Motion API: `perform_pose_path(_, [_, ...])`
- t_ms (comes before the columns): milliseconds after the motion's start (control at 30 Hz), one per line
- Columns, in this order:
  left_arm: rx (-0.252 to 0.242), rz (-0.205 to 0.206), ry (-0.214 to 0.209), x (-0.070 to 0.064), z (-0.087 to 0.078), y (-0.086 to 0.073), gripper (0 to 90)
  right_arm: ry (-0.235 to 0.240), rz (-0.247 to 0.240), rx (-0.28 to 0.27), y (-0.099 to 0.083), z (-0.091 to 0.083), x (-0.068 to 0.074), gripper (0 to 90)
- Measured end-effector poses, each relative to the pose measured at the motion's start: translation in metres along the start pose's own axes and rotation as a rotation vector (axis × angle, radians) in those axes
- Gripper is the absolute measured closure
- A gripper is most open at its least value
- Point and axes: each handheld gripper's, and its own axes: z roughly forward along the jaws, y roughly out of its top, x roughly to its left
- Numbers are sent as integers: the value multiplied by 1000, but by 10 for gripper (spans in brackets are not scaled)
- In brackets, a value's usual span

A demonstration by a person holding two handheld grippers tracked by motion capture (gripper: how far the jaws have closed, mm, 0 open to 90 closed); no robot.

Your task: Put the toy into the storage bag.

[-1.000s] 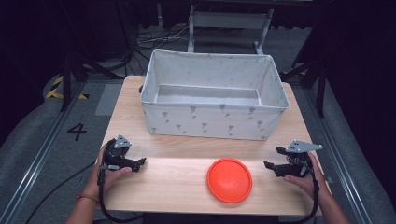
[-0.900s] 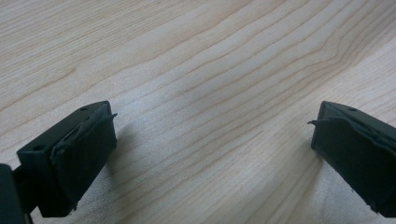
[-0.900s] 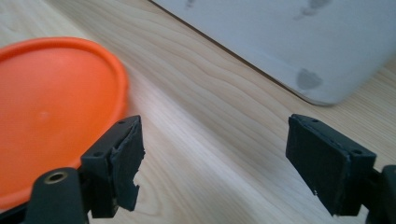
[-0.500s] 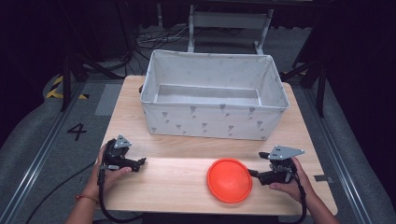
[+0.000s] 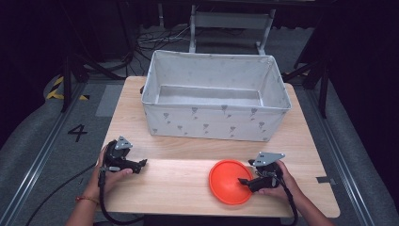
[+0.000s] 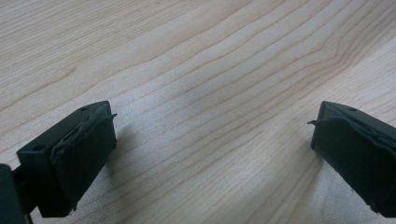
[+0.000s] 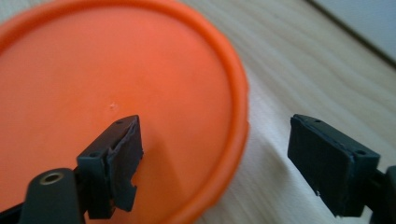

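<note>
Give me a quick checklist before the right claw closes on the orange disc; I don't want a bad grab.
1. Right claw open: ok, jaws stand wide apart.
2. Disc rim between the jaws: ok, one jaw is over the disc, the other over bare table.
3. Jaws low enough to catch the rim: cannot tell.
4. Disc lying flat, nothing on it: ok.
5. Left claw out of the way: ok, open over bare wood, well apart from the disc.
6. Bin ready to take it: ok, it looks empty and stands behind the disc.
</note>
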Motion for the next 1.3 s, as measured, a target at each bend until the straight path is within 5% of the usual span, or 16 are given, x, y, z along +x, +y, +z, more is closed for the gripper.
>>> perform_pose_path(333, [1, 0, -7, 0, 0, 0, 3, 72, -11, 2, 2, 6, 5, 143])
perform_pose_path(500, [0, 3, -5, 0, 0, 0, 3, 64, -13, 42, 8, 6, 8, 171])
perform_pose_path(800, [1, 0, -7, 0, 0, 0, 3, 23, 55, -6, 12, 6, 1, 582])
perform_pose_path(933, [1, 0, -7, 0, 0, 0, 2, -49, -9, -11, 14, 3, -2, 824])
perform_pose_path(1133, [0, -1, -7, 0, 0, 0, 2, -41, -34, -6, 16, 3, -1, 821])
perform_pose_path(1233, [0, 0, -7, 0, 0, 0, 3, -34, 10, -17, 15, 1, -5, 533])
perform_pose_path(1300, [0, -1, -7, 0, 0, 0, 2, -18, 25, -2, 14, 0, -6, 448])
